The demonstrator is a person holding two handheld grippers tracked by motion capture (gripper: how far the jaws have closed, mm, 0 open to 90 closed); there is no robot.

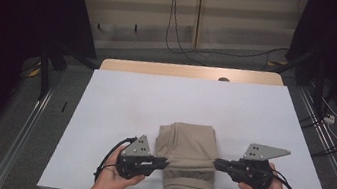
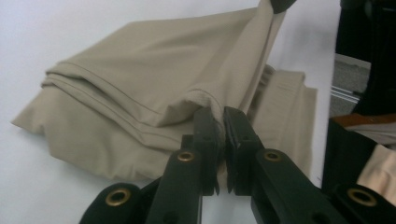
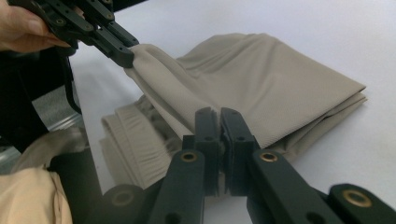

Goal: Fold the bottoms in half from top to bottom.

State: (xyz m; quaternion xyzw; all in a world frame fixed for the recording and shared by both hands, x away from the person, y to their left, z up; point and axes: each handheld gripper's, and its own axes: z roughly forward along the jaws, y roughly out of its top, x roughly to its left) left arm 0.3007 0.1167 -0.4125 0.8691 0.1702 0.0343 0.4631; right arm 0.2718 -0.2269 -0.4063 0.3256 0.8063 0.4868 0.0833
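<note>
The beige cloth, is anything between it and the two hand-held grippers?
No. The left hand-held gripper and the right hand-held gripper are each clamped shut directly on an edge of the beige cloth; nothing sits between.

We see a plain beige folded cloth garment (image 1: 188, 160), unpatterned, on a white table cover (image 1: 124, 103); our two matte black plastic grippers (image 1: 159, 163) (image 1: 219, 164) carry grey three-cornered plates.
</note>
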